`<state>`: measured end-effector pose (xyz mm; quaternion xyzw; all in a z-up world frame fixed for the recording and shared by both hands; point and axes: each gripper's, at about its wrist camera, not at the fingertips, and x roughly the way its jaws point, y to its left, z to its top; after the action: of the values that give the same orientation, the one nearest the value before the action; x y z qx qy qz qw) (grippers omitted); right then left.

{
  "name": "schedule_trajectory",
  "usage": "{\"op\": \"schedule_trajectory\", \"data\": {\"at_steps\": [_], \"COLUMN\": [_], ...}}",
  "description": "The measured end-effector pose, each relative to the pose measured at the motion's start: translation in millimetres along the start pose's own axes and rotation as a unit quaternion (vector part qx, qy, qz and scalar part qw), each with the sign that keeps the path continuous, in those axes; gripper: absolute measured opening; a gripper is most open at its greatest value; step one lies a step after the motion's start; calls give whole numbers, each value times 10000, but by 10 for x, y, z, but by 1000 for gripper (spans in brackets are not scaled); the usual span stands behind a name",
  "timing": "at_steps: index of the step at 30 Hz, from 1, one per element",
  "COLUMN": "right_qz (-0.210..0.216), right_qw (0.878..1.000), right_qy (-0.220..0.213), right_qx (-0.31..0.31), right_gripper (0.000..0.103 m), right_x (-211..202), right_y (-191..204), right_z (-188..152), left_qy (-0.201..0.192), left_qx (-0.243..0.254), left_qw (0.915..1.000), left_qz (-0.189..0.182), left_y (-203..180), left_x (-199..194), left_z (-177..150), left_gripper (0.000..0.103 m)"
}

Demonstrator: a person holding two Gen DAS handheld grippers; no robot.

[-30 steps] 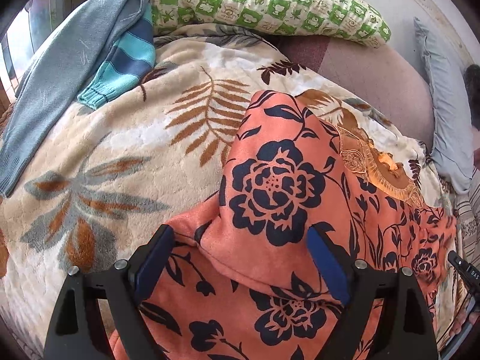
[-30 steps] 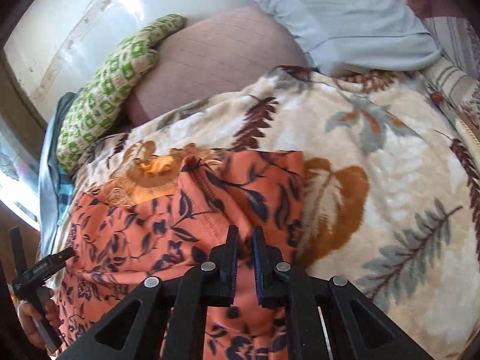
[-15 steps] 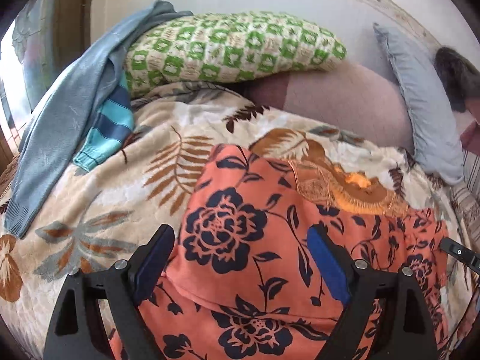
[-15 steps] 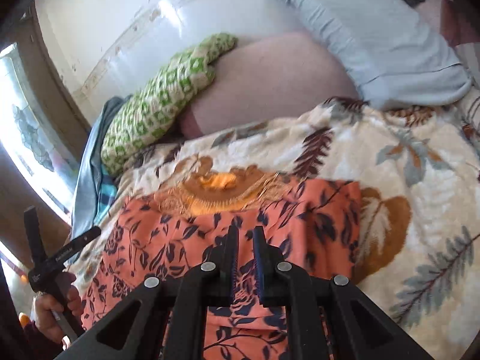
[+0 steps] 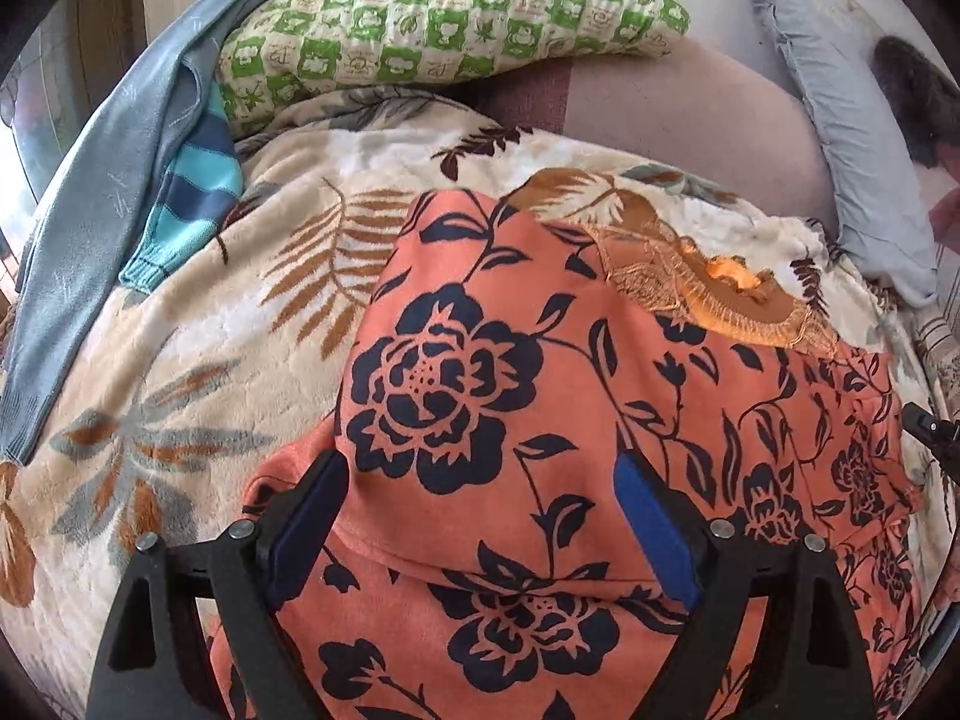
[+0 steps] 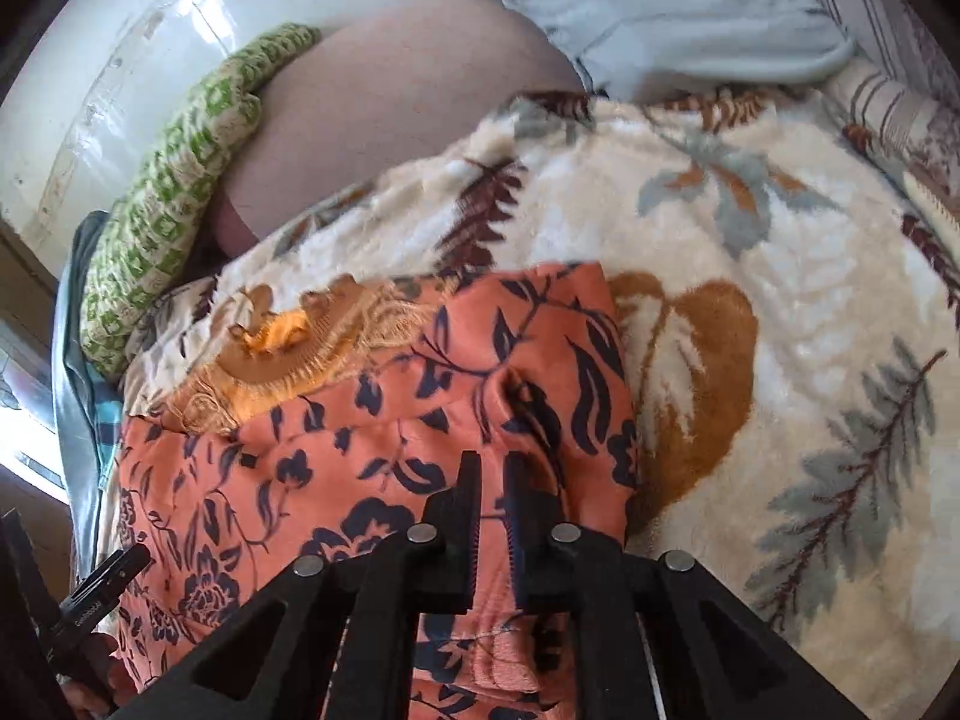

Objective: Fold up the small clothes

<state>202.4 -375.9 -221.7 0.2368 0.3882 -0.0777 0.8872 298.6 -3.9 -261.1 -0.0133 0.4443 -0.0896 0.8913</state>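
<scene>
An orange garment [image 5: 540, 360] with dark blue flowers and a gold embroidered neckline [image 5: 708, 294] lies spread on a leaf-print blanket [image 5: 180, 360]. My left gripper [image 5: 483, 480] stands wide open low over its near part, and a folded flap of the cloth lies between the blue pads [image 5: 312, 516] without being pinched. In the right wrist view my right gripper [image 6: 492, 462] is shut on a puckered ridge of the orange garment [image 6: 336, 456] near its right edge. The neckline [image 6: 282, 348] lies further back on the left.
A green checked pillow [image 5: 444, 18] lies at the head of the bed, with a grey-blue sweater [image 5: 108, 180] and a teal striped knit [image 5: 192, 198] at the left. A pale grey pillow [image 5: 852, 150] lies at the right. Bare blanket [image 6: 750, 240] stretches right of the garment.
Both views drew back from the garment and then came close again. The flap between my left fingers lies flatter than a second ago. My right fingers stayed shut on the cloth.
</scene>
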Motion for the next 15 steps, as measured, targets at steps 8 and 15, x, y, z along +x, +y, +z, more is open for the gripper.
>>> {"op": "schedule_trajectory", "data": {"at_steps": [8, 15], "right_qz": [144, 660], "right_qw": [9969, 9945], "right_qy": [635, 725], "right_qx": [444, 364], "right_gripper": [9, 11], "right_x": [512, 198], "right_y": [-239, -121], "right_z": [26, 68], "left_qy": [443, 203], "left_qx": [142, 42], "left_qw": [9984, 9995], "left_qz": [313, 231], "left_y": [-33, -34], "left_x": [245, 100], "left_z": [-57, -30], "left_gripper": [90, 90]}}
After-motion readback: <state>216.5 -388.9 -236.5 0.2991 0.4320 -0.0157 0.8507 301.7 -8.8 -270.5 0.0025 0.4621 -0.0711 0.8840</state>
